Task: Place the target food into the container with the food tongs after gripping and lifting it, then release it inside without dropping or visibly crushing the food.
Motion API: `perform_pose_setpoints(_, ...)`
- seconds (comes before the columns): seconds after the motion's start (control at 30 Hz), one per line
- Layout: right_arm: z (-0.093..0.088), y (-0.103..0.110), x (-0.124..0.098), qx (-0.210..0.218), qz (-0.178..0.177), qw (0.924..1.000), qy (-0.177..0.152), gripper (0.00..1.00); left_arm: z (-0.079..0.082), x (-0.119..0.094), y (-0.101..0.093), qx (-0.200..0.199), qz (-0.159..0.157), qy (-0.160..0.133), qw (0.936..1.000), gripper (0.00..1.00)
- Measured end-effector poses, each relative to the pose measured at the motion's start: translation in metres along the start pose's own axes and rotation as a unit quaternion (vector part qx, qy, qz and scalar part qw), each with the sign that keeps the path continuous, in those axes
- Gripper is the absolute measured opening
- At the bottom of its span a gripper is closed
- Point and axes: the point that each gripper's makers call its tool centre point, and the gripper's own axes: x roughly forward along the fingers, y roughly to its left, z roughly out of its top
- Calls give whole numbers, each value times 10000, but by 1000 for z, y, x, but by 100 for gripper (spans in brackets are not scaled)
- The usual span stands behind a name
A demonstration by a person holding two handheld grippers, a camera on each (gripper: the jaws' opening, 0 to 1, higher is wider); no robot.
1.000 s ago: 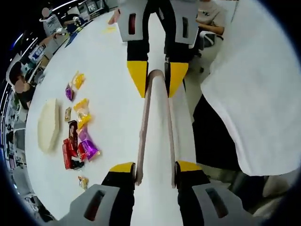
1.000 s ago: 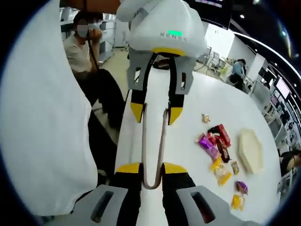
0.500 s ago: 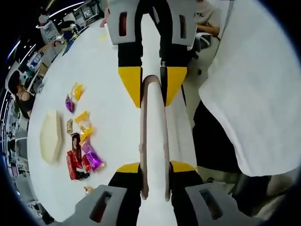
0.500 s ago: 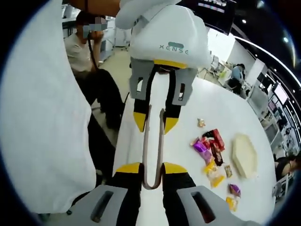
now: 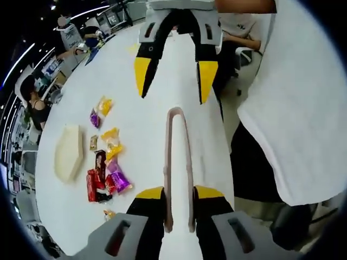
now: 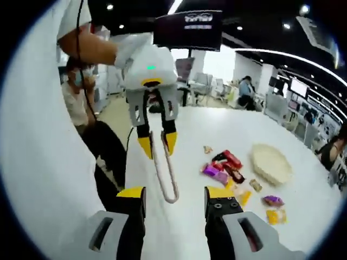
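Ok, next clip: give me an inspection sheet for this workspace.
Surface: white table, bare beyond the items.
Job's things: food tongs held at their open end by the left gripper; pale container apart from them.
Clutter: wrapped snacks scattered beside the container.
Grippers: right gripper open, off the tongs.
Cables: a dark cord along the person's arm, end hidden.
Surroundings: seated people, desks, ceiling lights.

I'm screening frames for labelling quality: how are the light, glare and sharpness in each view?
Left gripper view: even overhead light, the white table bright but not blown out, tongs sharp, snack packets small and bent by the fisheye. Right gripper view: ceiling strip lights glare at the top, the left gripper on the tongs sharp, the packets soft.
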Motion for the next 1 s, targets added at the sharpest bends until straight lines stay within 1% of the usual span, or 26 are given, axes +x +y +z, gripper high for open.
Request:
perform_pose_setpoints(0.07, 3, -4, -5, 538, -9, 9977, -412, 47, 0, -2, 0, -47, 5, -37, 10000, 17)
perform_pose_setpoints(0.13, 4, -9, -8, 903, -96, 9934, -698, 47, 3, -4, 2, -193, 19, -239, 9995, 16)
perform_pose_setpoints(0.17, 0, -13, -8, 1128, -150, 9903, -793, 47, 5, -5, 2, -300, 9, -325, 9990, 15)
perform_pose_setpoints(0.2, -7, -12, -7, 1143, -143, 9908, -716, 47, 5, -5, 3, -308, 8, -347, 9989, 14)
perform_pose_setpoints(0.27, -10, -13, -6, 1182, -175, 9904, -699, 46, 6, -6, 2, -336, -9, -374, 9987, 14)
perform_pose_setpoints(0.3, -14, -10, -4, 1154, -167, 9913, -615, 46, 7, -6, 3, -298, 21, -394, 9988, 14)
perform_pose_setpoints(0.33, -16, -8, -3, 1175, -151, 9911, -604, 46, 8, -6, 4, -260, 51, -414, 9988, 14)
perform_pose_setpoints(0.43, -20, -6, 0, 1355, -74, 9886, -656, 47, 13, -10, 6, -283, 48, -489, 9984, 14)
perform_pose_setpoints(0.47, -20, -7, 1, 1478, -65, 9863, -731, 48, 14, -11, 7, -290, 52, -501, 9983, 14)
perform_pose_setpoints(0.5, -19, -7, 2, 1649, -34, 9830, -811, 49, 14, -13, 7, -309, 53, -516, 9982, 14)
perform_pose_setpoints(0.53, -16, -7, 2, 1920, 27, 9763, -995, 49, 16, -15, 9, -319, 87, -564, 9979, 14)
perform_pose_setpoints(0.6, -11, -7, 3, 2232, 87, 9666, -1254, 50, 20, -18, 11, -513, 75, -759, 9958, 14)
perform_pose_setpoints(0.63, -11, -8, 3, 2429, 90, 9599, -1396, 52, 22, -20, 13, -583, 91, -845, 9947, 14)
perform_pose_setpoints(0.77, -11, -10, 4, 2772, 157, 9459, -1681, 53, 27, -26, 16, -785, 94, -1041, 9914, 15)
perform_pose_setpoints(0.83, -4, -10, 4, 3152, 287, 9271, -2009, 52, 31, -29, 17, -907, 49, -1214, 9884, 15)
perform_pose_setpoints(0.87, -1, -12, 5, 3263, 288, 9206, -2124, 52, 35, -30, 16, -1035, -3, -1326, 9858, 15)
perform_pose_setpoints(0.97, 11, -13, 5, 3314, 314, 9109, -2440, 51, 40, -33, 16, -1169, -83, -1522, 9814, 15)
perform_pose_setpoints(1.0, 16, -12, 5, 3323, 369, 9074, -2544, 50, 45, -34, 14, -1365, -201, -1648, 9766, 15)
